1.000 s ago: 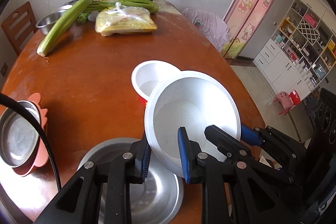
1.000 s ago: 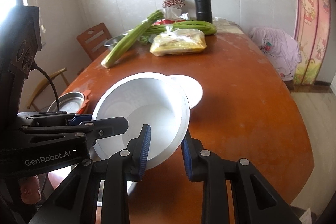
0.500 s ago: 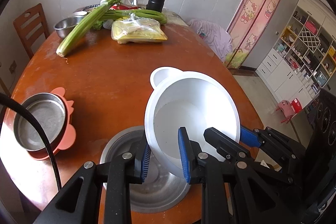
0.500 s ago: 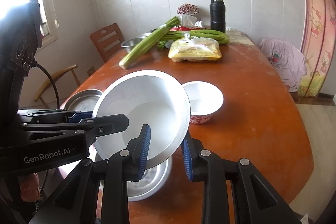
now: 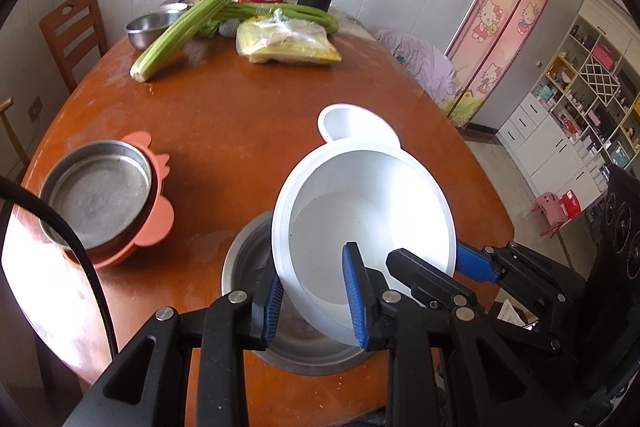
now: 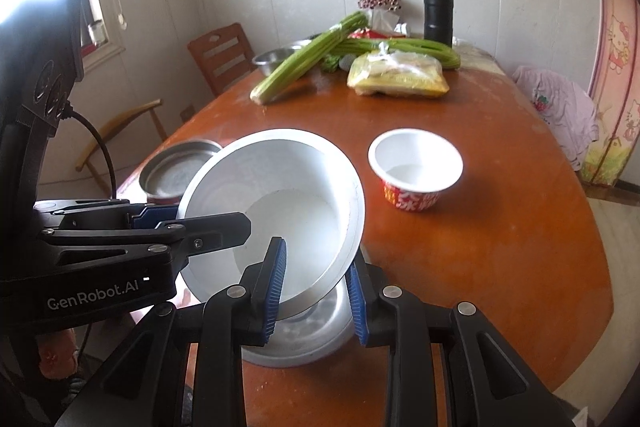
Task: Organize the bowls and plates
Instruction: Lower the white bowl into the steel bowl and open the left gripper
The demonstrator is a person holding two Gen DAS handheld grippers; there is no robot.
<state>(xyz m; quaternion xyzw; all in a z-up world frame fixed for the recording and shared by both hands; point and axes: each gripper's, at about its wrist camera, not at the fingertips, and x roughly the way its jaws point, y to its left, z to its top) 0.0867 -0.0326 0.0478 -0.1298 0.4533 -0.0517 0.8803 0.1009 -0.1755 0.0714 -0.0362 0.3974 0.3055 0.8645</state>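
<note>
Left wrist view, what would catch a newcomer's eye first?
The big white bowl, tilted and gripped on its rim by both the left gripper and right gripper, just over a steel bowl at the near table edge. The left jaws are opening. Celery lies at the far end.

Tilted white bowl (image 5: 372, 227) above steel bowl (image 5: 256, 259), beside paper cup (image 6: 416, 171)

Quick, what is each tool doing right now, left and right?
Left tool: jaws opening, rim of the white bowl between them.
Right tool: closed on the same white bowl's rim.
</note>
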